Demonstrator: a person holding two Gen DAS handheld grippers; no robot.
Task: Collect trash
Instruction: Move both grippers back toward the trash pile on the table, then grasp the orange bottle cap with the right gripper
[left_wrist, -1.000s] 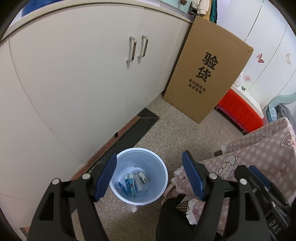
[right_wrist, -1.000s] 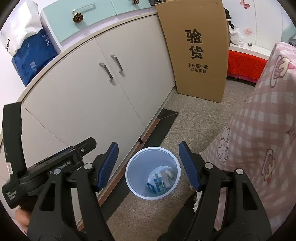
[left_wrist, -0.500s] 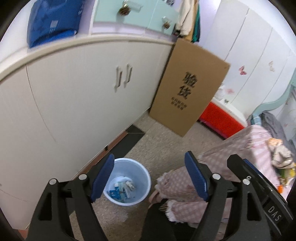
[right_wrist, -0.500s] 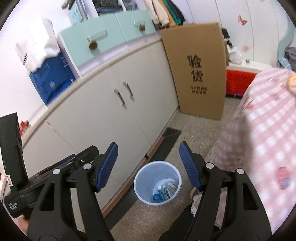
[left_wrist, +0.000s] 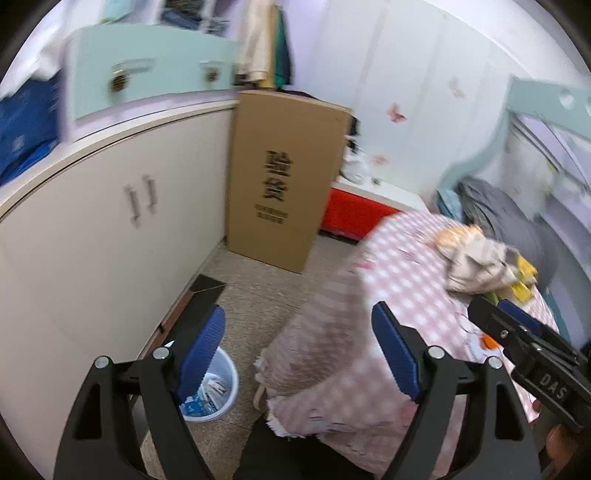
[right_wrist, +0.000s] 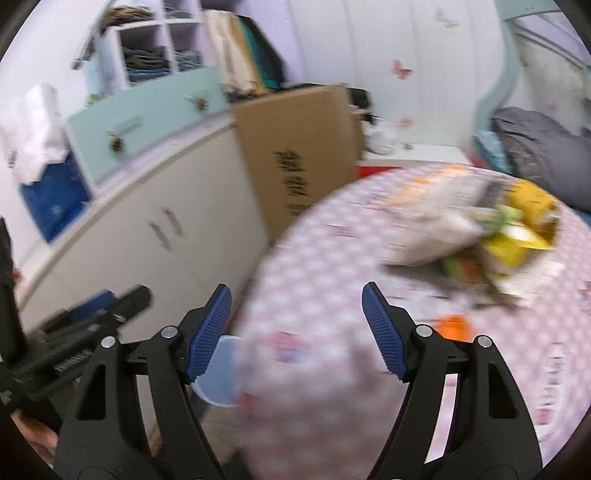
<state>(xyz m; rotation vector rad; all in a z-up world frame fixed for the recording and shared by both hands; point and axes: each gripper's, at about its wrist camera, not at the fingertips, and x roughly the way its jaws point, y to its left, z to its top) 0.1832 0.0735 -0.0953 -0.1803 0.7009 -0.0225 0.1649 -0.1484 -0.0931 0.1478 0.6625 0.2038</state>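
A pale blue trash bin (left_wrist: 218, 387) stands on the floor beside the cabinet, with wrappers inside; its rim (right_wrist: 218, 373) shows low in the right wrist view. A heap of crumpled wrappers (left_wrist: 484, 262) lies on the pink checked tablecloth (left_wrist: 369, 295); the same heap of wrappers (right_wrist: 476, 229), yellow and white, is blurred in the right wrist view. My left gripper (left_wrist: 297, 350) hangs above the table edge and floor, its jaws opening with nothing between them. My right gripper (right_wrist: 297, 325) is over the tablecloth (right_wrist: 314, 288), jaws also opening and empty. An orange scrap (right_wrist: 452, 326) lies near its right finger.
White cabinet doors (left_wrist: 110, 229) run along the left. A tall cardboard box (left_wrist: 280, 184) leans at the cabinet's end, with a red box (left_wrist: 351, 214) behind it. A grey bundle of cloth (left_wrist: 498, 218) lies beyond the table. The right gripper's body (left_wrist: 532, 354) shows at the left view's lower right.
Both grippers have risen and swung right, away from the bin toward the table. The bin has slid to the lower left of both views. The wrapper heap has come into sight.
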